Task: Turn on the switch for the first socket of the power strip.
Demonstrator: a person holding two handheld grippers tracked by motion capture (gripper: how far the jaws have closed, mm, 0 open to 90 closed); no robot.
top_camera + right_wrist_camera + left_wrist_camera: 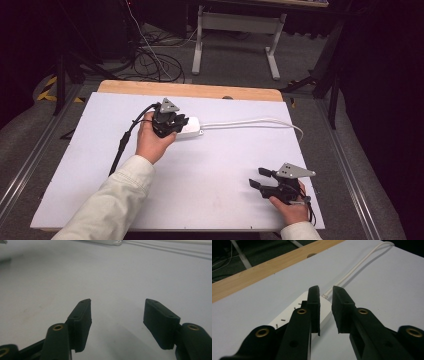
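Left gripper [176, 121], held in the person's left hand [151, 141], hovers over a white power strip [191, 128] at the far middle of the white table [100, 165]; in the left gripper view its jaws stand slightly apart above the strip [297, 315], with a narrow gap between them and nothing pinched. A white cord [250, 122] runs right from the strip toward the table's far right edge. Right gripper [259, 178], in the right hand [291, 210] at the near right, rests low over bare tabletop with jaws spread wide. No readable writing shows on the strip.
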